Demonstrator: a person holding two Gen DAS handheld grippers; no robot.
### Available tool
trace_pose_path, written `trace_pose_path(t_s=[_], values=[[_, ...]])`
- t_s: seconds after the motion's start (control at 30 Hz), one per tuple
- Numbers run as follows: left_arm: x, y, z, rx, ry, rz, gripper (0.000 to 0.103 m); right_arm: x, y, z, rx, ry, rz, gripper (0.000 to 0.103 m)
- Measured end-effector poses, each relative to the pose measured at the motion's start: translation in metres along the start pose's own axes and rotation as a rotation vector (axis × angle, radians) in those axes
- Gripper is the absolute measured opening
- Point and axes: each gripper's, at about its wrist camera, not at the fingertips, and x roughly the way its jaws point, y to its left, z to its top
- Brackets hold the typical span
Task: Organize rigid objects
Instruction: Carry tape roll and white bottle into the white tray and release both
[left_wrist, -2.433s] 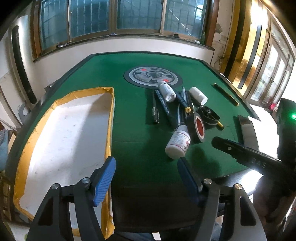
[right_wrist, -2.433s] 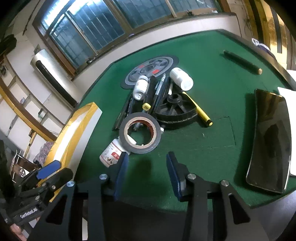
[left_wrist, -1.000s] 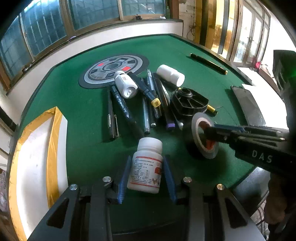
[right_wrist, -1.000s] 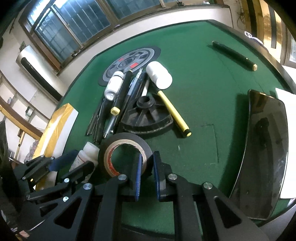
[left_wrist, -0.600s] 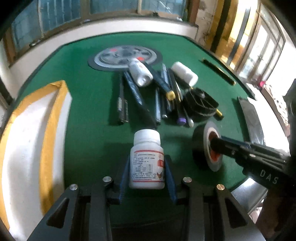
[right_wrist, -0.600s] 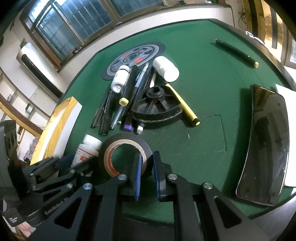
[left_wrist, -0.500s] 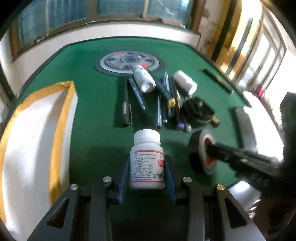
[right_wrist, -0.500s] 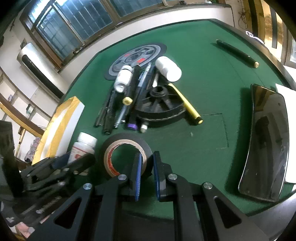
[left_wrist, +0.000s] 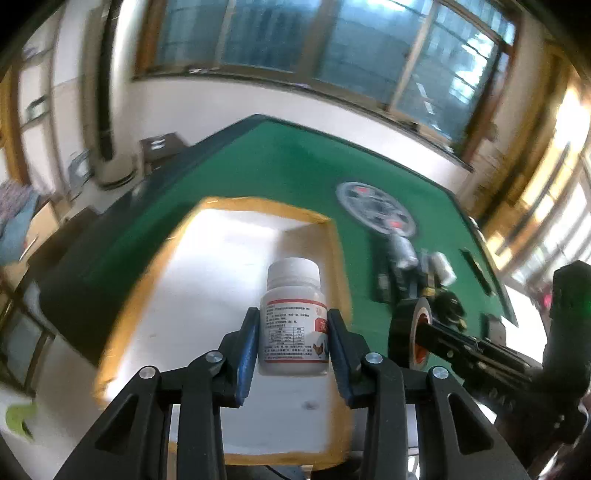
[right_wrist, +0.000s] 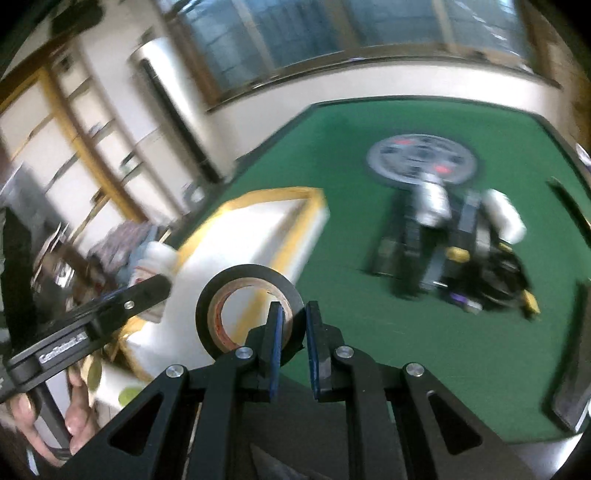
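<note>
Both hands swung toward white box (left_wrist: 207, 295); left fingers (left_wrist: 291, 345) grasp bottle (left_wrist: 293, 317); right fingers (right_wrist: 293, 345) grasp tape (right_wrist: 243, 299).

The left gripper (left_wrist: 291, 341) points steeply down, jaws clamped on a white bottle (left_wrist: 293, 321). The right gripper (right_wrist: 293, 334) pinches the wall of a black tape roll (right_wrist: 245, 308), one finger through its hole.

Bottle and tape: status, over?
Left tool shut on bottle, over white box. Right tool shut on tape, beside box. Nothing in the way.
</note>
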Motion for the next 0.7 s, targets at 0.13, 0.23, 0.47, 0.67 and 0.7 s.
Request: trace_pose_path(t_s=[0.13,0.23,0.47,0.67,0.7], values=[[0.008,0.033,0.0,-0.055,0.01,0.063,0.037,0.037,0.044,0.0,-0.109,0.067,0.023,0.012],[0.019,0.049,-0.004,-0.092,0.045,0.087,0.037,0.057,0.071,-0.002,-0.195,0.097,0.006,0.012],[0.03,0.07,-0.01,-0.116,0.088,0.107,0.038,0.093,0.103,-0.014,-0.336,0.195,-0.064,0.012],[0.043,0.073,-0.011,-0.101,0.134,0.117,0.038,0.099,0.108,-0.015,-0.402,0.223,-0.105,0.012],[0.046,0.073,-0.012,-0.097,0.148,0.121,0.038,0.099,0.109,-0.016,-0.41,0.223,-0.11,0.012]])
